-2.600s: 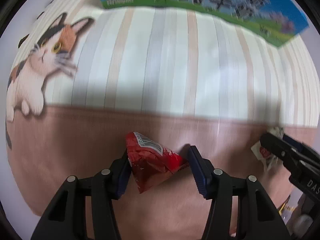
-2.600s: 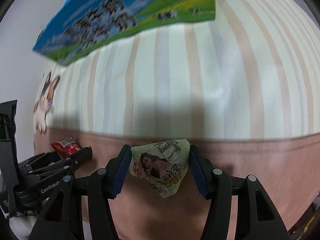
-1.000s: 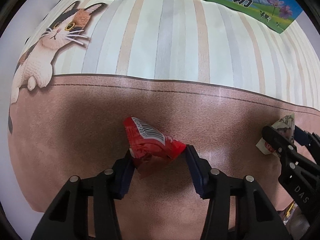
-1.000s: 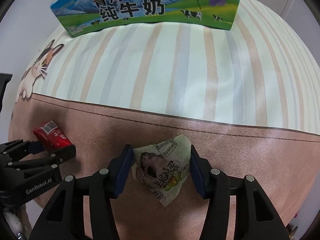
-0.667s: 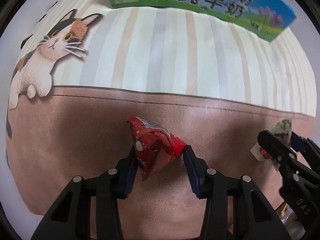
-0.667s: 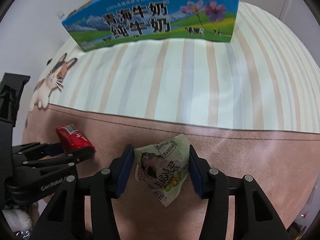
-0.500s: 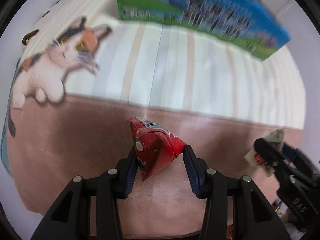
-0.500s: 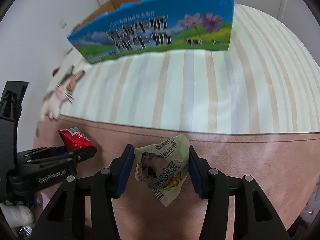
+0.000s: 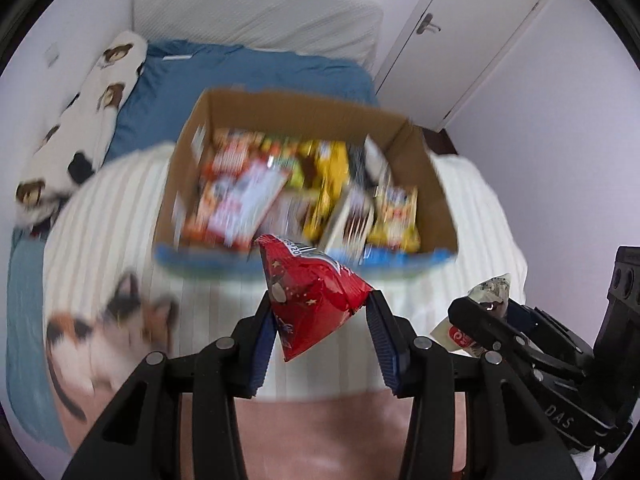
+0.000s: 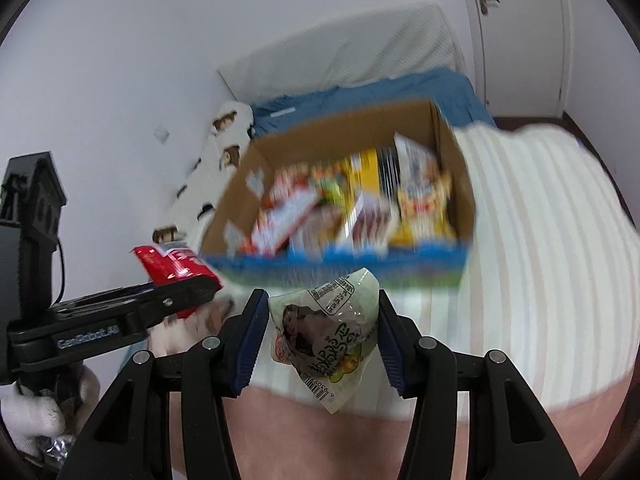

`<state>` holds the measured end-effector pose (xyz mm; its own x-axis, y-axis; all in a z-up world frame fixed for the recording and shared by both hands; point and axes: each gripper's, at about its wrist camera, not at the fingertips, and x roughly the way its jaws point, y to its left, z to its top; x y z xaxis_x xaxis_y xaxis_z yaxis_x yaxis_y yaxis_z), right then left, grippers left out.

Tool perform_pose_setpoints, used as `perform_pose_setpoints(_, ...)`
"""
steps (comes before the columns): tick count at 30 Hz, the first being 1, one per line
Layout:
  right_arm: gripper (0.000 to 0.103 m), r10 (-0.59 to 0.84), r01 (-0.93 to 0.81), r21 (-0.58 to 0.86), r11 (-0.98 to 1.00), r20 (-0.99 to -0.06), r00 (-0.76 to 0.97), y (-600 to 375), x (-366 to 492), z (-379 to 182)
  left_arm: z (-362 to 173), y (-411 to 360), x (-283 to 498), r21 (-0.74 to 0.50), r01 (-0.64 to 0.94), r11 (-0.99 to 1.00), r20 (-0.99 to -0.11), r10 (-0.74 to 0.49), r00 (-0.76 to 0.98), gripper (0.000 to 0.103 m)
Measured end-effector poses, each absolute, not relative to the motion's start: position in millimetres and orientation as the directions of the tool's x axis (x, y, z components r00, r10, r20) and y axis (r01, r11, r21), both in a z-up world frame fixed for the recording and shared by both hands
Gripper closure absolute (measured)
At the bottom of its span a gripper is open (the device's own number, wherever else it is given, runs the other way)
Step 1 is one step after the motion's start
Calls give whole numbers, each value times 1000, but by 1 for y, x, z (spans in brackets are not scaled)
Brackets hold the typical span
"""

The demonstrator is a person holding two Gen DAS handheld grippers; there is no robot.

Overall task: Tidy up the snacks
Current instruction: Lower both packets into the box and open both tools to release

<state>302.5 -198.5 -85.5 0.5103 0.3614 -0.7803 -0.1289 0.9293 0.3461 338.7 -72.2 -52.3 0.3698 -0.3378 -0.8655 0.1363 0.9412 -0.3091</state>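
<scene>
My left gripper (image 9: 320, 320) is shut on a red snack packet (image 9: 312, 296), held in the air above the striped blanket. My right gripper (image 10: 320, 320) is shut on a pale green snack packet (image 10: 328, 328) with a printed figure. Ahead of both stands an open cardboard box (image 9: 296, 116) (image 10: 344, 128) with a blue printed front, holding several colourful snack packs. In the left wrist view the right gripper (image 9: 480, 312) shows at the right with its pale green packet (image 9: 494, 288). In the right wrist view the left gripper (image 10: 188, 292) shows at the left with its red packet (image 10: 168, 264).
The box sits on a striped cream blanket (image 9: 120, 216) with a cat picture (image 9: 104, 336) and a pink band (image 10: 360, 440). Behind it lie a blue sheet (image 9: 248, 68), a dog-print pillow (image 9: 88, 120) and a white headboard (image 9: 256, 16). A door (image 9: 460, 32) is at the back right.
Both grippers have risen with their packets and tilted up; the box's inside and the bed behind it have come into view. The grips are unchanged.
</scene>
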Motion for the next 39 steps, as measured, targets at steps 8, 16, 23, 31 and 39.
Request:
perform_pose_setpoints(8,48,341,-96,341,935,-792,507,-202,426,-74,-62,-71,481,-327,105,939,-893,-344,290,61)
perform_pose_setpoints(16,34,361,2,382,924,-874,327,-208,530,-143,-144,-79,574,-357,25,934,-934,-358,20,60)
perform_pose_setpoints(23,8,267,19,278,960,-935,235,-205,563,-174,-169,-70,597,-307,-15,952,-951,-307,-16,22)
perform_pose_setpoints(31,8,172,41,182,982,-970,174,-208,571,-182,-162,-69,589,-225,32,974,-974,-226,30,13)
perform_pose_setpoints(39,6,109,56,119,991,-980,167,-216,549,-179,-153,-67,568,-208,45,977,-976,-210,55,13)
